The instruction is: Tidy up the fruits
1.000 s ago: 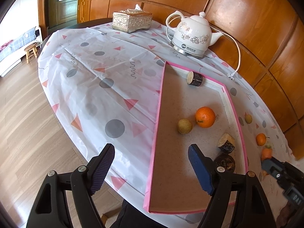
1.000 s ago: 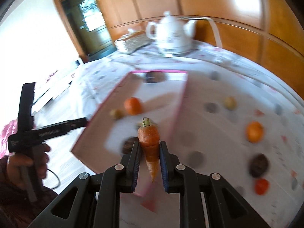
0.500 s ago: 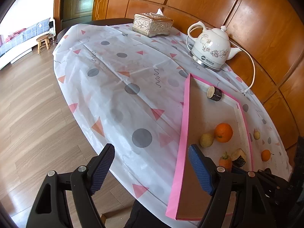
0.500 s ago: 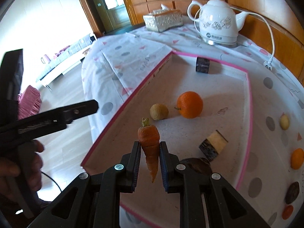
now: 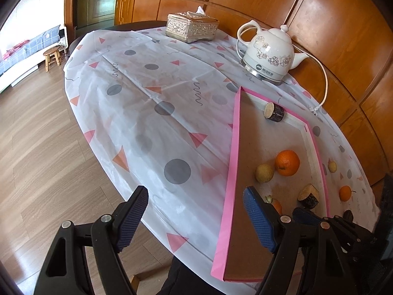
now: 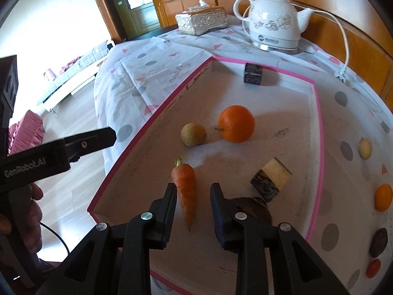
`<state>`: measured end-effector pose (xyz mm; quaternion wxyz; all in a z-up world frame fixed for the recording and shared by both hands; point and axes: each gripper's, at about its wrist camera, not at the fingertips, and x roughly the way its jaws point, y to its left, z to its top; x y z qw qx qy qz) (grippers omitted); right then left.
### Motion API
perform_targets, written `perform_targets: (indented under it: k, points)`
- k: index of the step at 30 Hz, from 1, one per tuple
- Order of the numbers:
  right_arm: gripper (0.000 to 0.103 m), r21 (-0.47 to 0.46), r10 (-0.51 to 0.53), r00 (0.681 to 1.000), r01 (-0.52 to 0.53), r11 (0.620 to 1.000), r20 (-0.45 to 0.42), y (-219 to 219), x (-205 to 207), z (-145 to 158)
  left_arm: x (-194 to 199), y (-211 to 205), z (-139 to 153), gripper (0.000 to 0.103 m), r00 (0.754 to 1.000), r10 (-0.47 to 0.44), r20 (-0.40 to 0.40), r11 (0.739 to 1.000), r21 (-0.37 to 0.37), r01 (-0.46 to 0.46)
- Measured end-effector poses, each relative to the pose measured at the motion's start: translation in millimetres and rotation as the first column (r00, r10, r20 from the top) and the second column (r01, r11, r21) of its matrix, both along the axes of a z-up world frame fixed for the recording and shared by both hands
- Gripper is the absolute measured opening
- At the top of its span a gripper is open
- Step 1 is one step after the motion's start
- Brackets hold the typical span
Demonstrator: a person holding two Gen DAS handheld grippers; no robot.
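Observation:
A pink-rimmed tray [image 6: 157,109] lies on the table. In it are an orange [image 6: 236,124], a small yellowish fruit [image 6: 193,134], two cut wood-like blocks [image 6: 270,180] [image 6: 253,73], a dark round fruit [image 6: 255,206] and a carrot [image 6: 186,186]. My right gripper [image 6: 194,202] is open, its fingers on either side of the carrot, which lies on the tray floor. My left gripper [image 5: 196,217] is open and empty over the table's near edge, left of the tray [image 5: 233,147]. The carrot [image 5: 276,205] shows partly behind its right finger.
Outside the tray on the right lie a yellowish fruit [image 6: 365,149], an orange [image 6: 383,197], a dark fruit [image 6: 379,242] and a small red one [image 6: 373,268]. A white kettle [image 6: 272,17] with a cord and a tissue box [image 6: 201,19] stand at the back.
My right gripper has opened and let go of the carrot, which now lies in the tray. The left gripper has shifted a little, still open.

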<state>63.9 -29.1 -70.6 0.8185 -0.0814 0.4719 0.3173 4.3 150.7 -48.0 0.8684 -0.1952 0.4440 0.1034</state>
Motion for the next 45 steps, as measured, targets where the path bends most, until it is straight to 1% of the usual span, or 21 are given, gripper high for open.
perform_targets:
  k: [5, 9, 12, 14, 17, 20, 24, 27, 29, 30, 32, 36, 39, 41, 44, 45]
  points:
    - [0.029, 0.037, -0.036, 0.998, 0.034, 0.999, 0.056, -16, -11, 17, 0, -3, 2, 0.080, 1.000, -0.009, 0.002, 1.000, 0.004, 0.009]
    - [0.031, 0.047, -0.075, 0.991, 0.070, 0.996, 0.110, -32, -21, 30, 0, -6, 4, 0.080, 1.000, -0.016, 0.005, 1.000, 0.008, 0.016]
    - [0.032, 0.050, -0.119, 0.982, 0.112, 0.992, 0.145, -49, -29, 37, 0, -8, 4, 0.080, 1.000, -0.023, 0.005, 1.000, 0.011, 0.023]
    - [0.032, 0.058, -0.156, 0.976, 0.148, 0.987, 0.153, -64, -31, 39, 0, -9, 5, 0.080, 1.000, -0.027, 0.006, 1.000, 0.012, 0.027]
    - [0.032, 0.079, -0.229, 0.961, 0.219, 0.973, 0.154, -89, -33, 41, -1, -11, 7, 0.080, 0.999, -0.034, 0.009, 0.999, 0.017, 0.034]
    - [0.032, 0.091, -0.311, 0.939, 0.300, 0.950, 0.149, -116, -33, 40, -1, -14, 9, 0.080, 0.999, -0.041, 0.010, 0.999, 0.020, 0.041]
    - [0.032, 0.090, -0.427, 0.895, 0.418, 0.904, 0.130, -159, -36, 32, 0, -16, 9, 0.080, 0.999, -0.048, 0.012, 0.999, 0.024, 0.048]
    - [0.032, 0.084, -0.524, 0.845, 0.517, 0.852, 0.106, -194, -40, 22, 1, -19, 10, 0.080, 0.998, -0.055, 0.011, 0.998, 0.025, 0.054]
    - [0.032, 0.072, -0.592, 0.801, 0.587, 0.806, 0.092, -219, -44, 15, 1, -20, 10, 0.080, 0.998, -0.059, 0.012, 0.998, 0.028, 0.059]
    - [0.032, 0.066, -0.632, 0.771, 0.628, 0.775, 0.086, -234, -47, 11, 2, -21, 11, 0.080, 0.998, -0.062, 0.012, 0.998, 0.029, 0.061]
    - [0.032, 0.062, -0.686, 0.724, 0.683, 0.728, 0.073, -255, -52, 7, 2, -22, 10, 0.080, 0.998, -0.067, 0.010, 0.997, 0.031, 0.066]
    - [0.032, 0.044, -0.787, 0.613, 0.786, 0.616, 0.069, -299, -67, -1, 4, -26, 11, 0.080, 0.997, -0.077, 0.008, 0.996, 0.035, 0.076]
    - [0.032, 0.015, -0.850, 0.522, 0.851, 0.524, 0.076, -328, -77, -6, 5, -30, 12, 0.080, 0.996, -0.088, 0.009, 0.995, 0.041, 0.088]
    - [0.032, 0.009, -0.882, 0.466, 0.884, 0.468, 0.074, -346, -84, -9, 6, -34, 13, 0.080, 0.995, -0.098, 0.010, 0.994, 0.047, 0.097]
    - [0.032, -0.005, -0.928, 0.364, 0.931, 0.365, 0.079, -371, -94, -14, 8, -40, 15, 0.080, 0.993, -0.118, 0.012, 0.992, 0.055, 0.117]
    - [0.032, -0.008, -0.937, 0.340, 0.940, 0.341, 0.079, -377, -96, -15, 8, -43, 16, 0.080, 0.992, -0.126, 0.013, 0.990, 0.058, 0.125]
